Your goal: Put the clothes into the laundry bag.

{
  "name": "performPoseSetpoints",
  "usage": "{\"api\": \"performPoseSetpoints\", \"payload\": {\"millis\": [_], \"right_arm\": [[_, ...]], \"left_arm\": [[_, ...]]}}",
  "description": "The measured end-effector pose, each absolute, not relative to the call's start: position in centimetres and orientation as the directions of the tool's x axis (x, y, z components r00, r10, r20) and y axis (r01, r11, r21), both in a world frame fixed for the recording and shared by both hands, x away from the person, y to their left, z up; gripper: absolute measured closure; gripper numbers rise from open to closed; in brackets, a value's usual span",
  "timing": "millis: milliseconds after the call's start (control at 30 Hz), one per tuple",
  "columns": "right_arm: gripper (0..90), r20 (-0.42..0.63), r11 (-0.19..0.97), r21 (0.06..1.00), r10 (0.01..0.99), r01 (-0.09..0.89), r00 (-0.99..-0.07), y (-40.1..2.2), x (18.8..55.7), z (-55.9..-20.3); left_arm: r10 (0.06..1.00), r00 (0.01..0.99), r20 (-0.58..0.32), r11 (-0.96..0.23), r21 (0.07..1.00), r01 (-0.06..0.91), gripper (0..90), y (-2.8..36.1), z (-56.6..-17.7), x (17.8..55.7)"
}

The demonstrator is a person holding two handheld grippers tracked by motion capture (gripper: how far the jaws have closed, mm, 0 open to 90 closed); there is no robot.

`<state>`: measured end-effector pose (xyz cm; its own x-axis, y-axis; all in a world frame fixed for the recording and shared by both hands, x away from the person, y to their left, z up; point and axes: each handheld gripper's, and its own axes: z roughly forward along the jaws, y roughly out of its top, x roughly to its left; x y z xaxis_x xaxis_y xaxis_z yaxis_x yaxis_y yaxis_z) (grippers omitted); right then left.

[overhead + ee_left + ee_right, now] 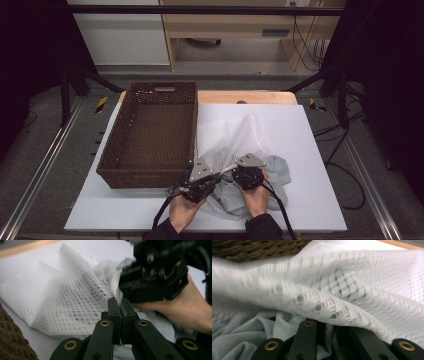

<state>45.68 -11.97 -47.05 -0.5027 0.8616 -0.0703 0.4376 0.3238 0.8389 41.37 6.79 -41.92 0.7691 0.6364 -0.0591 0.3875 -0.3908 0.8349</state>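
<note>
Your left gripper (pixel 119 305) has its two black jaws pressed together on the edge of the white mesh laundry bag (pixel 62 297), pinching a fold of the net right at the tips. In the high view that gripper (pixel 200 176) sits just off the near right corner of the brown wicker basket (pixel 150 130), with your left hand (pixel 184 210) behind it. Your right gripper (pixel 248 172) is close beside the left one, a little farther from the basket, held by your right hand (pixel 257 197). From its own camera the jaws are drawn in narrow, and the mesh bag (pixel 352 302) drapes over their tips so that the tips are covered; the netting runs down between them, and the jaws appear closed on it. Below the mesh in that view lies the pale grey-blue garment (pixel 239 335), bunched in soft folds. In the high view the garment (pixel 277 170) lies just under and beside your right hand, on the side away from the basket, while the mesh bag (pixel 235 135) spreads from the grippers toward the basket's right wall. Everything rests on the white table board (pixel 310 150), and the basket stands empty on its left part.
</note>
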Motion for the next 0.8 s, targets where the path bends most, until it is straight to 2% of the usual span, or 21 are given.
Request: {"api": "performPoseSetpoints", "payload": {"millis": [33, 67, 100, 133, 167, 200, 267, 300, 333, 400, 433, 567, 667, 700, 733, 767, 800], "right_arm": [[71.8, -0.06, 0.321, 0.84, 0.856, 0.438, -0.513, -12.1, 45.7, -47.0], [71.8, -0.06, 0.321, 0.84, 0.856, 0.438, -0.513, -12.1, 45.7, -47.0], [65.5, -0.058, 0.326, 0.841, 0.848, 0.433, -0.526, -12.2, 45.6, -46.8], [55.3, -0.032, 0.324, 0.839, 0.832, 0.438, -0.554, -12.5, 44.8, -46.2], [55.3, -0.032, 0.324, 0.839, 0.832, 0.438, -0.554, -12.5, 44.8, -46.2], [44.6, -0.032, 0.327, 0.851, 0.813, 0.412, -0.581, -13.0, 43.6, -45.3], [31.6, -0.023, 0.326, 0.856, 0.799, 0.401, -0.6, -13.5, 42.4, -44.6], [31.6, -0.023, 0.326, 0.856, 0.799, 0.401, -0.6, -13.5, 42.4, -44.6], [25.9, -0.022, 0.325, 0.858, 0.796, 0.397, -0.605, -13.6, 41.8, -44.3], [21.7, -0.024, 0.334, 0.857, 0.786, 0.392, -0.618, -13.8, 41.1, -44.1], [18.8, 0.013, 0.333, 0.846, 0.768, 0.416, -0.641, -13.6, 40.9, -44.5], [19.1, -0.013, 0.386, 0.812, 0.762, 0.438, -0.647, -12.4, 41.3, -45.7], [24.6, -0.053, 0.436, 0.769, 0.771, 0.467, -0.634, -11.1, 42.1, -47.2], [29.2, -0.066, 0.442, 0.764, 0.778, 0.47, -0.625, -10.9, 42.4, -47.5], [47.5, -0.054, 0.425, 0.759, 0.796, 0.493, -0.603, -10.9, 43.0, -47.5], [47.5, -0.054, 0.425, 0.759, 0.796, 0.493, -0.603, -10.9, 43.0, -47.5], [62.7, -0.016, 0.385, 0.76, 0.817, 0.524, -0.577, -11.2, 43.5, -47.2]], "left_arm": [[0.64, 0.766, -0.06, -0.396, 0.829, 0.396, 88.2, 6.8, -42.4, 41.5], [0.64, 0.766, -0.06, -0.396, 0.829, 0.396, 88.2, 6.8, -42.4, 41.5], [0.642, 0.765, -0.059, -0.396, 0.828, 0.397, 88.2, 6.9, -42.5, 41.6], [0.643, 0.763, -0.058, -0.397, 0.827, 0.398, 88.2, 6.9, -42.6, 41.6], [0.645, 0.762, -0.057, -0.398, 0.826, 0.398, 88.2, 6.9, -42.6, 41.7], [0.647, 0.76, -0.057, -0.395, 0.828, 0.398, 88.2, 7.0, -42.7, 41.7], [0.65, 0.758, -0.058, -0.388, 0.832, 0.396, 88.2, 7.1, -42.6, 41.7], [0.65, 0.758, -0.058, -0.388, 0.832, 0.396, 88.2, 7.1, -42.6, 41.7], [0.65, 0.757, -0.059, -0.384, 0.834, 0.395, 88.2, 7.1, -42.5, 41.7], [0.651, 0.756, -0.061, -0.38, 0.837, 0.394, 88.2, 7.2, -42.4, 41.7], [0.651, 0.756, -0.064, -0.375, 0.839, 0.394, 88.2, 7.2, -42.4, 41.7], [0.65, 0.757, -0.069, -0.366, 0.844, 0.392, 88.2, 7.3, -42.1, 41.7], [0.645, 0.76, -0.071, -0.361, 0.849, 0.386, 88.2, 7.3, -41.8, 41.5], [0.644, 0.762, -0.069, -0.361, 0.851, 0.381, 88.2, 7.3, -41.7, 41.4], [0.638, 0.767, -0.07, -0.363, 0.851, 0.38, 88.2, 7.2, -41.6, 41.2], [0.638, 0.767, -0.07, -0.363, 0.851, 0.38, 88.2, 7.2, -41.6, 41.2], [0.634, 0.771, -0.068, -0.368, 0.85, 0.377, 88.2, 7.1, -41.6, 41.1]]}}
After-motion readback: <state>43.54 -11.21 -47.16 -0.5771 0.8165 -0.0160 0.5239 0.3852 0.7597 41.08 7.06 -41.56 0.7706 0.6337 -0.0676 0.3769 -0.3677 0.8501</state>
